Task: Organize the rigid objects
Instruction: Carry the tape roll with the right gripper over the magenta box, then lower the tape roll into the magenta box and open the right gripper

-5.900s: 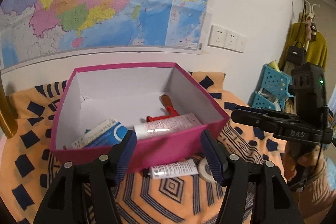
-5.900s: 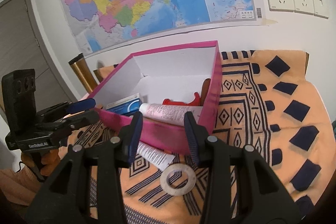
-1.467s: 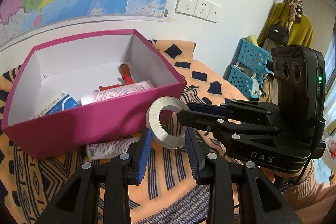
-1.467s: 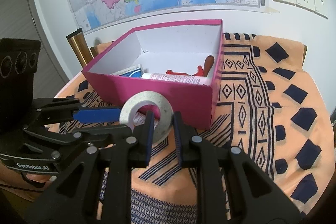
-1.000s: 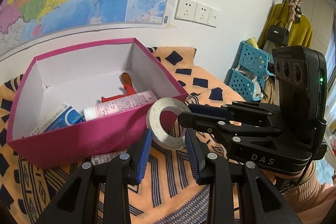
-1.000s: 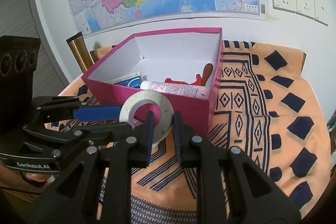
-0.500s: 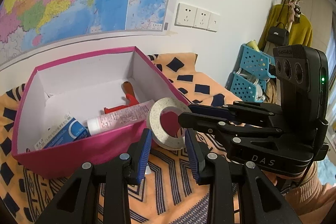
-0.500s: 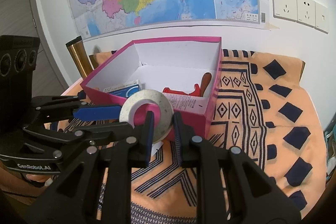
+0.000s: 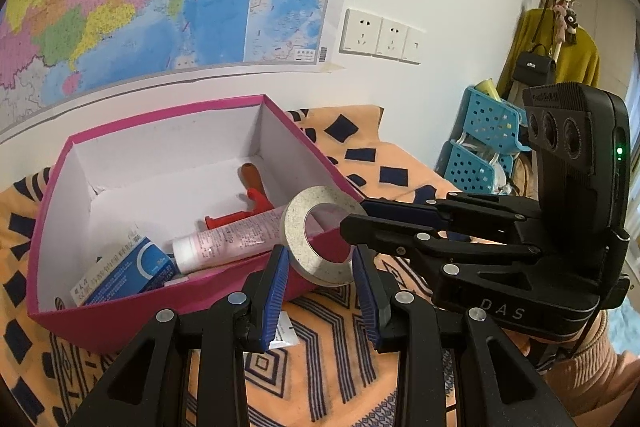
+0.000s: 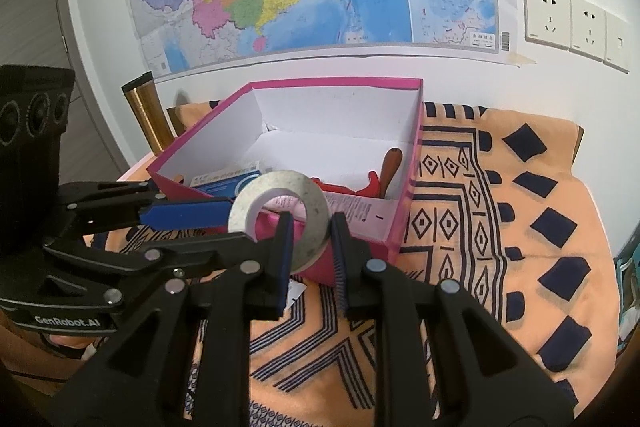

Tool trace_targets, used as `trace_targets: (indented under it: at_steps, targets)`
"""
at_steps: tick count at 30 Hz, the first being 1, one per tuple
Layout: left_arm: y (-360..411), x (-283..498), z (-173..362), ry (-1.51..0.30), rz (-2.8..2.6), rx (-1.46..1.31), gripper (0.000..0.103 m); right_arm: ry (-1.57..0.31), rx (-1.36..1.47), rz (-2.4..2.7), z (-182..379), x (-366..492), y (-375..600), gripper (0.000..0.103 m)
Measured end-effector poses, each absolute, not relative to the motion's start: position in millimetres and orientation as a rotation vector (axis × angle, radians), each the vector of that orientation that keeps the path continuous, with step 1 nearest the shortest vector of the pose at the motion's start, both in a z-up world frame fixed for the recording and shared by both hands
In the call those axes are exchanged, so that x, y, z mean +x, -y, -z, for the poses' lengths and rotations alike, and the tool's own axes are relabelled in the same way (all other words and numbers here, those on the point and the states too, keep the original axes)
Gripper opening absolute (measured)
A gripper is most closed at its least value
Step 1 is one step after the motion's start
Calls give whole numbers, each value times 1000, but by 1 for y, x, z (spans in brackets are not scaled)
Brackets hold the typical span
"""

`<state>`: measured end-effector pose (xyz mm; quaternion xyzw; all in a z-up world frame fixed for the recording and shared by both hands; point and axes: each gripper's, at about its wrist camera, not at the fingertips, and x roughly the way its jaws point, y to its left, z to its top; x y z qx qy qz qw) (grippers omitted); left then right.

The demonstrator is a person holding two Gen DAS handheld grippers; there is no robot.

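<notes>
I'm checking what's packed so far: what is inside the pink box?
Inside the pink box: a blue-and-white carton, a pink tube and a red tool with a brown handle. The near wall hides the floor beneath them.

Tape roll (image 9: 320, 235) above box (image 9: 120, 323) front edge; tube (image 9: 228, 241), carton (image 9: 124, 275) inside, on cloth (image 10: 520, 227).

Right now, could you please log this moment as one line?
tape roll: held by both grippers | left: shut | right: shut | pink box: behind

Black plastic grippers with silver screws, blue fingers (image 9: 276, 291), "DAS" and "GenRobot.AI" lettering.
</notes>
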<state>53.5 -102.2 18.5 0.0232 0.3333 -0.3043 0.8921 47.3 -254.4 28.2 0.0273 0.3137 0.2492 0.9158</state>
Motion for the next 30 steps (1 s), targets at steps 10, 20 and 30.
trace_targets:
  at_steps: [10,20,30]
  targets:
    - [103,59,-20,-690,622,44,33,-644,47,-516,-29,53,254,22]
    - [105,67,-21,-697,613,43,33,-640,38,-510,-34,63,256,22]
    - [105,79,-19,-707,601,35,33,-637,39,-514,-35,72,256,22]
